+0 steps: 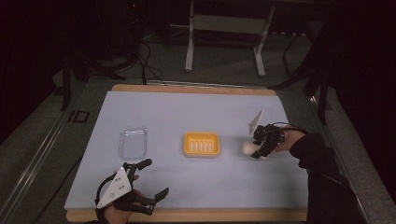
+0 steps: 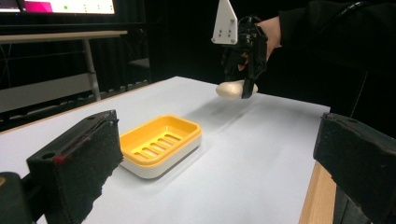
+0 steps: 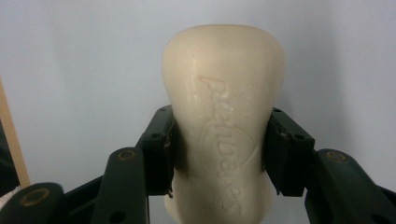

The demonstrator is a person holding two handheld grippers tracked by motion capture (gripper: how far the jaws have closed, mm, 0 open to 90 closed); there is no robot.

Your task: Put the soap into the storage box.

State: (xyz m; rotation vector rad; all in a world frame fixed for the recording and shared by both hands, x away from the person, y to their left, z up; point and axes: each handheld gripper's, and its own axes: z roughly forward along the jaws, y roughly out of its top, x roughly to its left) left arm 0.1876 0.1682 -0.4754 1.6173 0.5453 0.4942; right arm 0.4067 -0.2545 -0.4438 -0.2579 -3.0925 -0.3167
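One bar of soap (image 3: 223,126), cream-white, oval with a pinched waist and a raised brand word on its face; held just above the pale blue table cover (image 1: 196,186), to the right of the yellow soap dish (image 1: 201,143). Right gripper (image 3: 223,154) is clamped across the waist, pads flat on both long sides. Judged light, rigid, smooth and likely slippery; the narrow waist is the surest hold. Left gripper (image 1: 152,179) rests near the table's front edge, jaws wide, nothing between them. Clear lid (image 1: 133,142) lies apart, left of the dish.
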